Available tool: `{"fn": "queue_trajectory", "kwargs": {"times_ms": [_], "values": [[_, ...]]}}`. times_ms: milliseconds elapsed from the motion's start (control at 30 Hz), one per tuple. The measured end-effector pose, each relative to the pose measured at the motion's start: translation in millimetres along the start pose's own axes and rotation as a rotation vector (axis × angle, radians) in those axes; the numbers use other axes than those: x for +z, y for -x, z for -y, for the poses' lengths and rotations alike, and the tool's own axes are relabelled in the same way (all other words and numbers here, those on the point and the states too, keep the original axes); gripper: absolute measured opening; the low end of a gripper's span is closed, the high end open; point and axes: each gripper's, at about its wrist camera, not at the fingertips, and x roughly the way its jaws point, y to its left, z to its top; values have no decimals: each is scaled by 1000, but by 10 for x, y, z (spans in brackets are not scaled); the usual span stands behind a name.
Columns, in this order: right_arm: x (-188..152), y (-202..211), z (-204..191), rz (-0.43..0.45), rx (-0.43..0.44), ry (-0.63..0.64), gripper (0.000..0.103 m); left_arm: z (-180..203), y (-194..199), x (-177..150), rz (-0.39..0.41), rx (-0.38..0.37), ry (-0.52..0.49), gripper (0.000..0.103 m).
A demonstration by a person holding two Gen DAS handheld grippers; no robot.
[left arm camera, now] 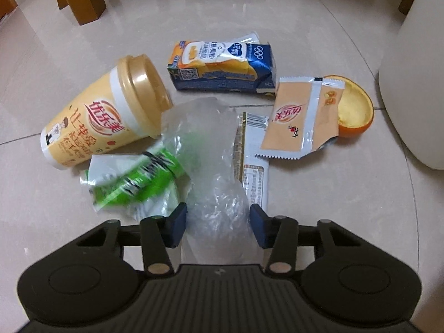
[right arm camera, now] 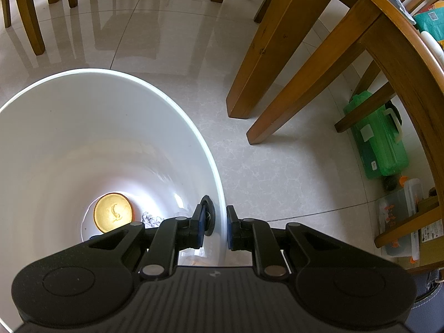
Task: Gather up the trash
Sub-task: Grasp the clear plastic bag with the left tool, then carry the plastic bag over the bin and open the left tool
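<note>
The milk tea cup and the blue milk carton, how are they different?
The milk tea cup is round and cream-yellow with a tan lid; the milk carton is boxy and blue with an orange picture. The cup looks whole and closed, while the carton's top is torn open and crumpled. The cup lies at the left of the pile, and the carton lies farther back. Both lie on their sides on the tiled floor.

glossy floor tiles (left arm camera: 319, 194), seemingly clear plastic bag (left arm camera: 213, 166)
</note>
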Motion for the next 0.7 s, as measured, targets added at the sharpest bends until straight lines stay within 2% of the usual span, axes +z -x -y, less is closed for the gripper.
{"fn": "queue_trajectory", "kwargs": {"times_ms": [200,433,700], "values": [[9,6,-7,-2,1,2,18,37,224,73,-23,-31,-30,47],[25,8,-27,-15,5,4,17,263,750,290,-39,-92,-168,47],[20,16,-26,-23,12,4,17,583,1460,670,36,-191,-302,47]]}}
